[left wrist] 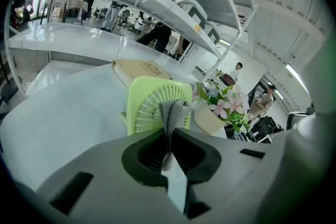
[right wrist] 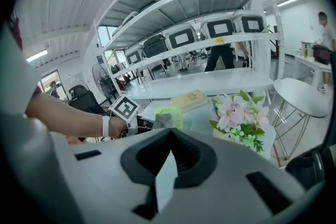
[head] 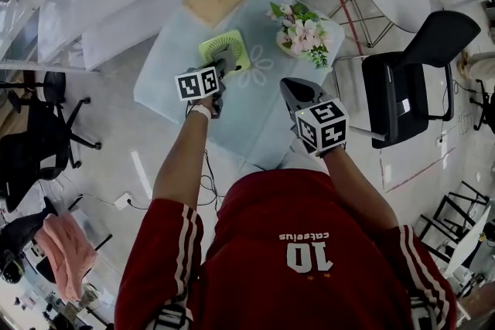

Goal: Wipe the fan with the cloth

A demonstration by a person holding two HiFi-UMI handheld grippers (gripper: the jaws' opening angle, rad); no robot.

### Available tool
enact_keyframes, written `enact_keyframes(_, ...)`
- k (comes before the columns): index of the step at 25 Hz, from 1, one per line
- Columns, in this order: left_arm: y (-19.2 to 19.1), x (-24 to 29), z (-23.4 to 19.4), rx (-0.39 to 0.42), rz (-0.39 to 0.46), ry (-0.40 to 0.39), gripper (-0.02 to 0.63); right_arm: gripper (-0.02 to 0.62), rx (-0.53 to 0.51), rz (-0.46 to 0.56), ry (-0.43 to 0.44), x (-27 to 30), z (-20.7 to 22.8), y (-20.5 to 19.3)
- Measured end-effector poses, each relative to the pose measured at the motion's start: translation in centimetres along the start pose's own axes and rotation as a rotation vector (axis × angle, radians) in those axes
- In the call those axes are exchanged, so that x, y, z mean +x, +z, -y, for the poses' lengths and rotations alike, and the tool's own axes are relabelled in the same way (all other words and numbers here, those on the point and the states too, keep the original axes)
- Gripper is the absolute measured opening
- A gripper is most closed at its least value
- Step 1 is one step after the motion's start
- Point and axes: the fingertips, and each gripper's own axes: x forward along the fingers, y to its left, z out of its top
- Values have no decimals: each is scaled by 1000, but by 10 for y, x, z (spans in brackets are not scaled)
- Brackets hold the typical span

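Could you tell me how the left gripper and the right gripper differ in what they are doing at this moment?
The left gripper is shut on the grey cloth; the right gripper is shut with nothing between its jaws. The left gripper reaches out over the table to the grille of the green fan, while the right gripper is held nearer the person, apart from the fan. Both face the fan.

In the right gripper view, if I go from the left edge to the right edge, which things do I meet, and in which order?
left forearm → fan → flowers → round white table. The tan book overlaps the fan, so it is left out.
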Motion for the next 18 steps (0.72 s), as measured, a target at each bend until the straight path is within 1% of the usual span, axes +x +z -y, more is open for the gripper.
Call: enact_keyframes(18, -2, -19, -15, 3, 9, 30, 28, 5, -9, 11, 12, -1, -13, 0)
